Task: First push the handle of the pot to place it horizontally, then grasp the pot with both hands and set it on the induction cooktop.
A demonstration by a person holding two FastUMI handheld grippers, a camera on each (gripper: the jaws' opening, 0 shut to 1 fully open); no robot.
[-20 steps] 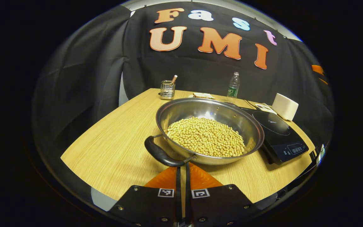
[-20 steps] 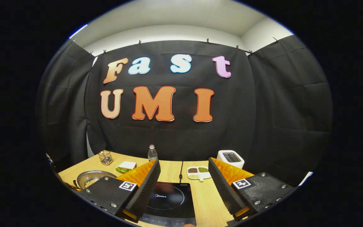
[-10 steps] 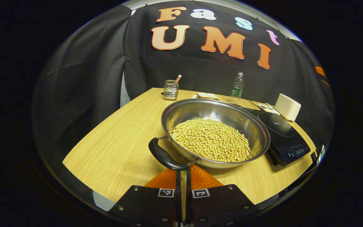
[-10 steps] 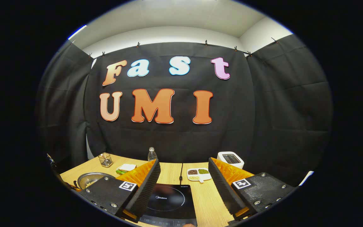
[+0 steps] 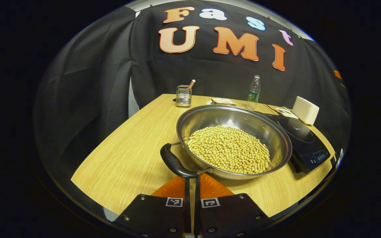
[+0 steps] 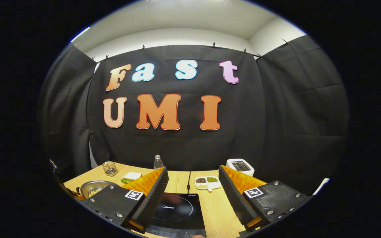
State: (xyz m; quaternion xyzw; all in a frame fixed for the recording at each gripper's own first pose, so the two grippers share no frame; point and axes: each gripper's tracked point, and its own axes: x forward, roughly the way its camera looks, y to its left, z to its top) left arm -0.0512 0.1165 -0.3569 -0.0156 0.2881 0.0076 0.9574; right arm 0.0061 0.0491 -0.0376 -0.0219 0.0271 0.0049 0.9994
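A wide steel pot (image 5: 270, 132) full of pale beans (image 5: 230, 150) sits on the wooden table (image 5: 127, 158). Its black near handle (image 5: 174, 162) lies just ahead of my left gripper (image 5: 192, 180), which is shut with its tips touching the handle's right end. The black induction cooktop (image 5: 304, 142) lies directly right of the pot. In the right gripper view the pot (image 6: 93, 190) shows small at the far left, and the cooktop (image 6: 177, 211) lies below my right gripper (image 6: 193, 188), which hangs open above it with nothing between its fingers.
A mesh holder (image 5: 184, 96), a sandwich (image 5: 223, 101), a water bottle (image 5: 253, 92) and a white toaster (image 5: 305, 110) stand along the back of the table. A small divided dish (image 6: 207, 181) and a cable (image 6: 188, 180) lie behind the cooktop.
The pot and its handle have shifted right in the left gripper view as the closed left gripper stays against the handle. The right gripper has hardly moved.
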